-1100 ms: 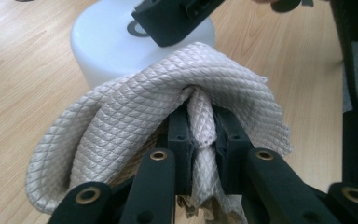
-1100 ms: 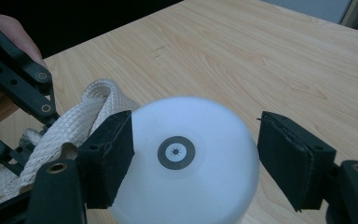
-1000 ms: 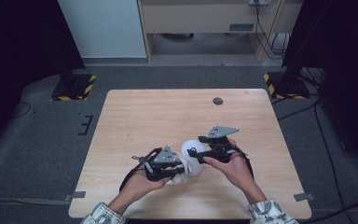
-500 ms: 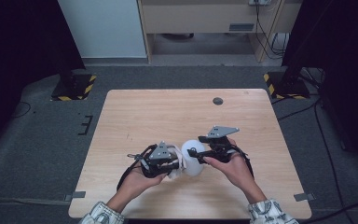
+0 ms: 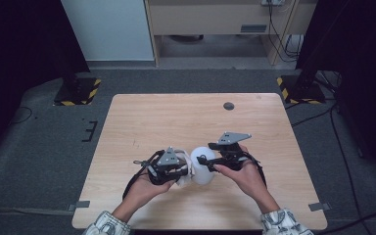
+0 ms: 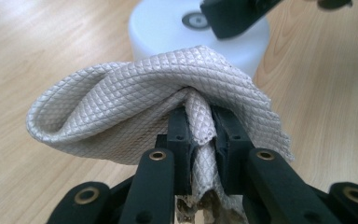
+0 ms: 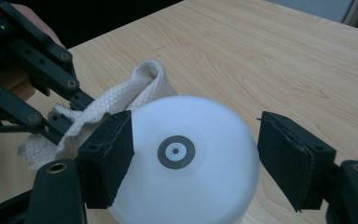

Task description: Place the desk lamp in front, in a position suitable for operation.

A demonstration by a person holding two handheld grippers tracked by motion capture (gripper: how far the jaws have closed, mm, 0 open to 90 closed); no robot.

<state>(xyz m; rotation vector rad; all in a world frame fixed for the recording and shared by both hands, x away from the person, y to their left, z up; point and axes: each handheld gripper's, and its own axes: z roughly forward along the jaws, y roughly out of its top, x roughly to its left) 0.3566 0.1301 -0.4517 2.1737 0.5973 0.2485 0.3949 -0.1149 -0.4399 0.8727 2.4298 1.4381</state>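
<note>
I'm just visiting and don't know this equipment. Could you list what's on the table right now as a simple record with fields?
Surface: light wooden table
Object: white round plastic container, grey ring mark on top
Cloth: beige quilted cloth, beside the container
Left hand-held gripper: shut on the cloth
Right hand-held gripper: open, jaws either side of the container
Other: small dark disc near the far edge

Cloth (image 6: 168,107): pale grey-beige, fine diamond-quilted weave. Cup (image 7: 182,158): plain white, dark grey ring mark with a white centre on its upturned base. Tabletop (image 5: 176,122): light wood grain. Left tongs (image 6: 199,140), right tongs (image 7: 193,163): black.
</note>
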